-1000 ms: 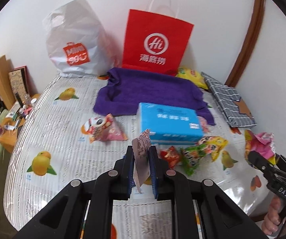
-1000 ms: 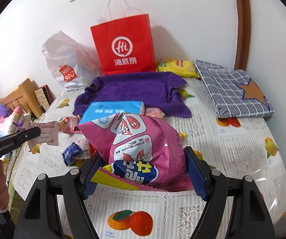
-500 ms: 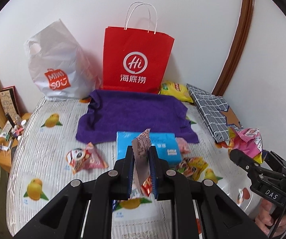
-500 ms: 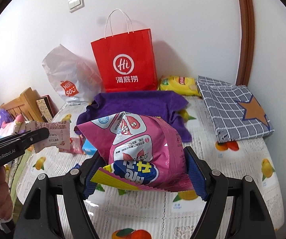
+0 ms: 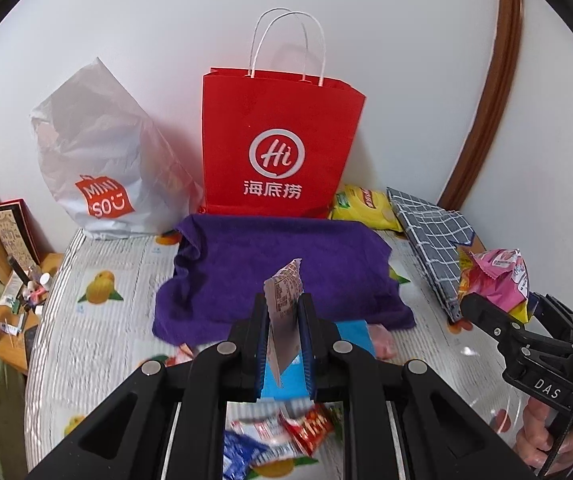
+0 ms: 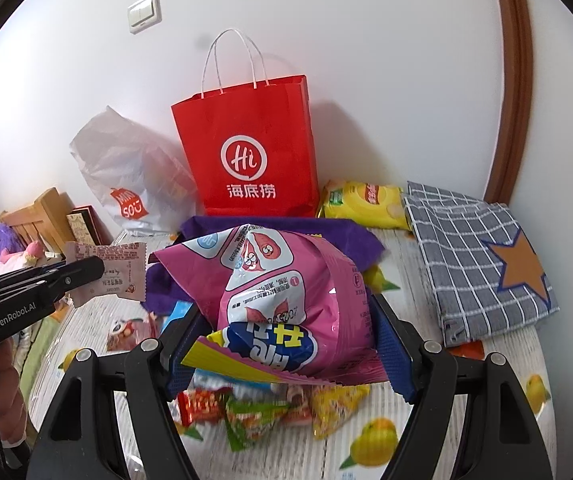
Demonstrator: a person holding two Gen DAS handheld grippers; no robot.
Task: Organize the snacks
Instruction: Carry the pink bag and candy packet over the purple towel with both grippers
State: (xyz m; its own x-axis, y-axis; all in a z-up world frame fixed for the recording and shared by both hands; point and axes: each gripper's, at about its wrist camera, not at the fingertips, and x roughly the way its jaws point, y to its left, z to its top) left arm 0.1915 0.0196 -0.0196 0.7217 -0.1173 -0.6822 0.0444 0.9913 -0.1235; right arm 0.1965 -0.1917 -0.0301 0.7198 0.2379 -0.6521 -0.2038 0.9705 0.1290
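Observation:
My left gripper is shut on a small flat pink-white snack packet, held edge-up above the bed. In the right wrist view that same small packet sticks out of the left gripper at the left. My right gripper is closed on a big pink snack bag, its pads pressing both sides; the pink bag also shows at the right of the left wrist view. A red paper bag stands open against the wall, straight ahead of both grippers.
A white plastic bag leans left of the red bag. A purple towel, a blue tissue pack, a yellow chip bag and a grey checked cloth lie on the bed. Several small snacks lie below the grippers.
Both grippers have risen and moved toward the red bag, still carrying their packets. The loose snacks and blue pack have slid down toward the bottom of both views.

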